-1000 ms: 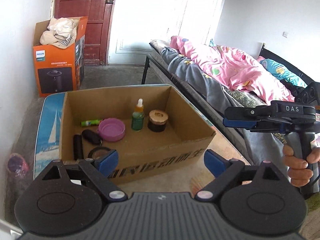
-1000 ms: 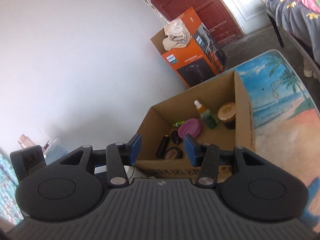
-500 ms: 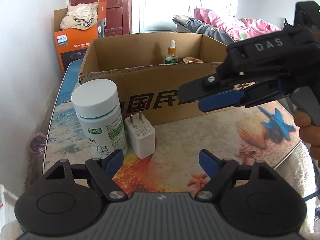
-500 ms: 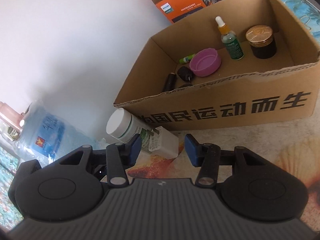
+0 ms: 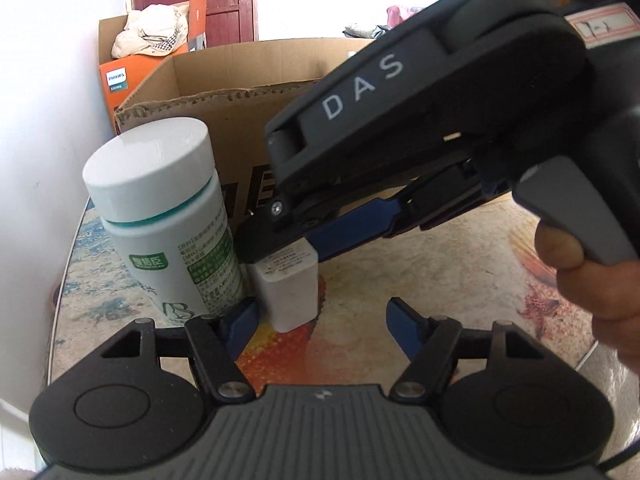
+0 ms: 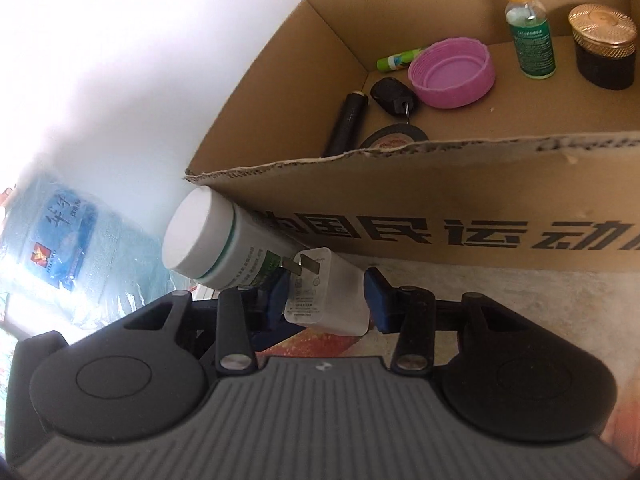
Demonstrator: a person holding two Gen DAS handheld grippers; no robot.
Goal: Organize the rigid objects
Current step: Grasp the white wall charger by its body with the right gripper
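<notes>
Your right gripper (image 6: pixel 326 300) straddles the white plug adapter (image 6: pixel 326 304), which stands on the printed tabletop (image 5: pixel 460 264) just in front of the cardboard box (image 6: pixel 460 184). Its jaws have just been closing, with the adapter between them. The right pad looks to sit against the adapter's side, but whether the left pad already presses you cannot tell from here, so treat the grip as not yet made.

The adapter is a small hard plastic block: light, stiff and smooth-sided, with two metal prongs (image 6: pixel 304 266) at its top. It should neither crush nor flex, but its glossy faces may slide between the pads. Take it across the two flat side faces, low on the body, well clear of the prongs and the rounded corners. If you pinch near an edge it will likely twist out.

The white supplement bottle (image 5: pixel 168 216) stands touching or just beside the adapter on its left. It is tall, with a wide lid, so a nudge may tip it; watch your left-hand pad there.

Your left gripper (image 5: pixel 320 322) sits low on the tabletop with its jaws apart, having just been narrowing. The adapter is just ahead of its left finger, nothing pressed. The bottle is a rigid cylinder, probably light to middling; take it round the body below the lid.
</notes>
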